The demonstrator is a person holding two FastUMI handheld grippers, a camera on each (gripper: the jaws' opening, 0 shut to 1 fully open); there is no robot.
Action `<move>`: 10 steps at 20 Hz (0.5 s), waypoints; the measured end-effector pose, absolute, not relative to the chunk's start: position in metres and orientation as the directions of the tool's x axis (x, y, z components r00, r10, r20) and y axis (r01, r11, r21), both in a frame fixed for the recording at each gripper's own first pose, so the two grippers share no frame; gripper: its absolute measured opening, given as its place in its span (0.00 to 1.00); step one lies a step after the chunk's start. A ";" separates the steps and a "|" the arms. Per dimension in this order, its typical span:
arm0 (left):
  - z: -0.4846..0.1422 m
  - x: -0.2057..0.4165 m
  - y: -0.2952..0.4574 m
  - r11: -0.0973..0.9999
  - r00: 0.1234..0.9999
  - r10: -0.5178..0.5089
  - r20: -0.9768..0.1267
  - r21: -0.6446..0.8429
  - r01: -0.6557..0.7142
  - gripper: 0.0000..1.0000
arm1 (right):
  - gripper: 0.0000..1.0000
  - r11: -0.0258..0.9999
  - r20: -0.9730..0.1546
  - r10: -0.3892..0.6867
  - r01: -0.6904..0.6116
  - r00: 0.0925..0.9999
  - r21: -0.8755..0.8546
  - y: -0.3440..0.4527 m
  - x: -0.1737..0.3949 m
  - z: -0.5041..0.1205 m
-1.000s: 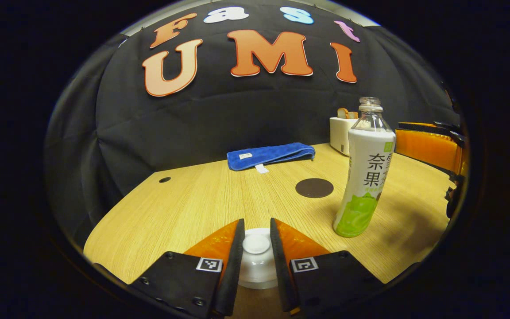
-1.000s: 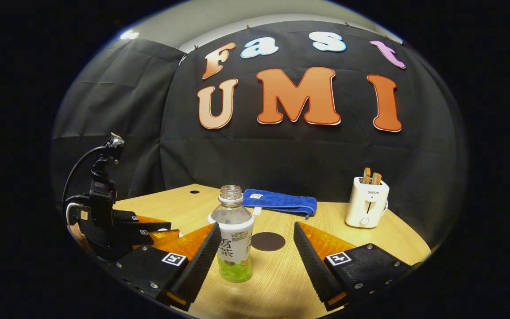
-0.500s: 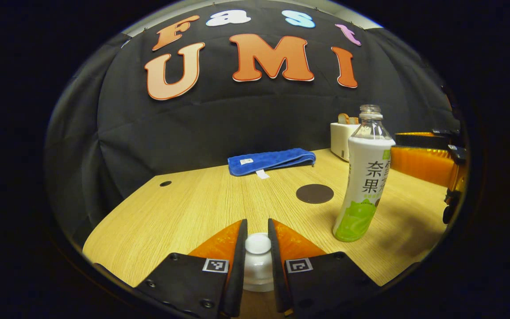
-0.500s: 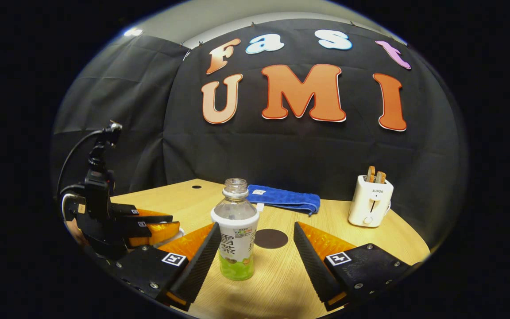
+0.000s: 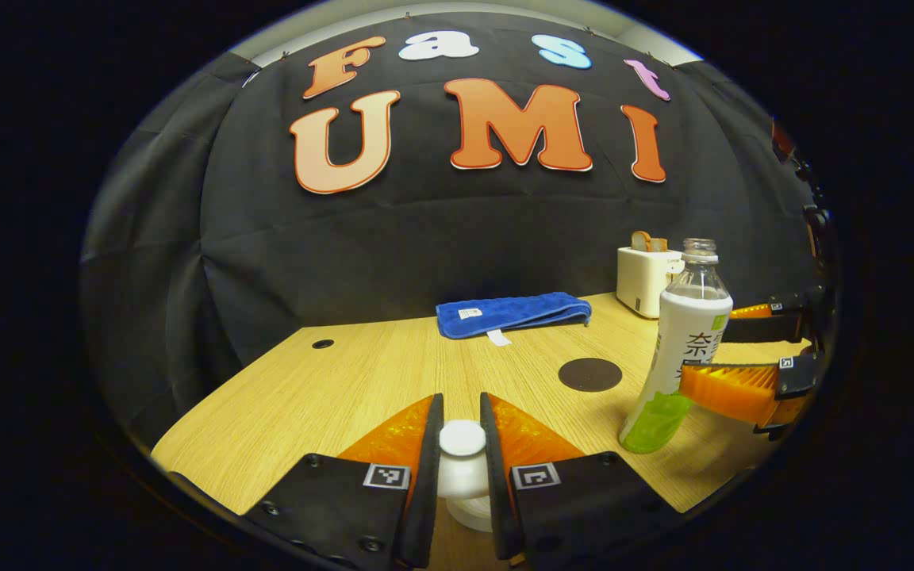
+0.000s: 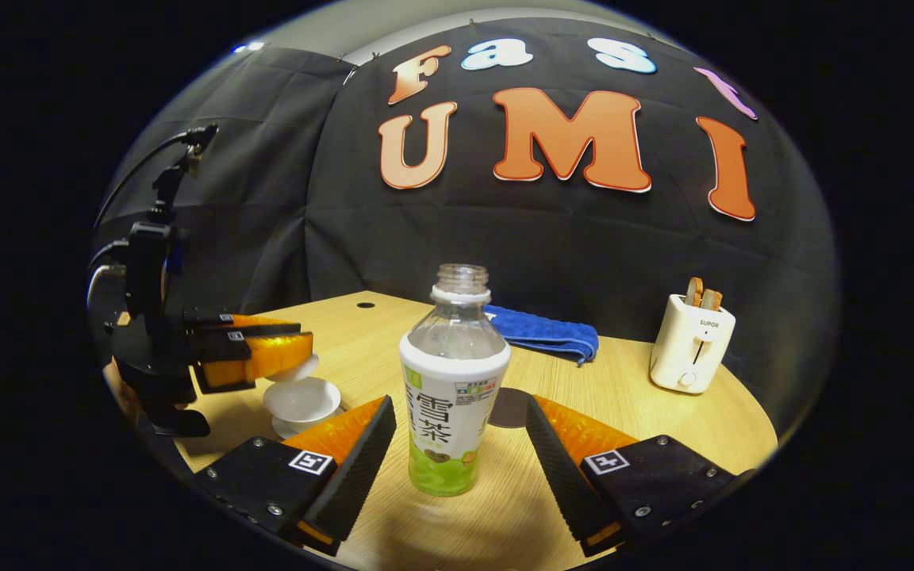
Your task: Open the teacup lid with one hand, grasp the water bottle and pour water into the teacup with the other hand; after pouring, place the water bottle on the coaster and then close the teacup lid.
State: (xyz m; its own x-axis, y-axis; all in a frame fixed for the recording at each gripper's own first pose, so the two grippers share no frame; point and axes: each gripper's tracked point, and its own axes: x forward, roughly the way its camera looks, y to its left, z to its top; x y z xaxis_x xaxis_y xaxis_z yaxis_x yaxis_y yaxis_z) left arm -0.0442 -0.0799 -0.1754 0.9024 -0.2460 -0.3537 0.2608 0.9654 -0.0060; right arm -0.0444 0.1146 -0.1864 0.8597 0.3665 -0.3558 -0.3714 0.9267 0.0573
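A: Left gripper (image 5: 462, 444) is clamped on the lid (image 5: 462, 438), both fingers pressing its knob. In the right gripper view the lid hangs just above the cup (image 6: 302, 399), clear of the rim.

B: And the cup is on the table (image 6: 647, 420), at its near left side, open on top?

A: Yes, with the left gripper (image 6: 286, 353) right over it. In the left gripper view a bit of the cup (image 5: 473, 515) peeks out below the lid.

B: Right gripper?

A: Right gripper (image 6: 461, 444) has its fingers spread wide, one on each side of the bottle (image 6: 451, 388), neither touching. The bottle stands upright, uncapped, a little green liquid at the bottom.

B: The coaster?

A: Coaster (image 5: 589, 374) lies flat just beyond the bottle (image 5: 679, 349), bare. Farther back a blue towel (image 5: 512, 313) lies folded near the wall, and a toaster (image 6: 692, 343) with bread in its slots stands to the right.
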 end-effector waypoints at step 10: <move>-0.167 -0.036 -0.040 0.983 0.932 -0.165 -0.323 0.018 0.180 0.32 | 0.84 0.929 -0.445 0.362 -0.354 0.819 0.106 0.128 -0.039 -0.229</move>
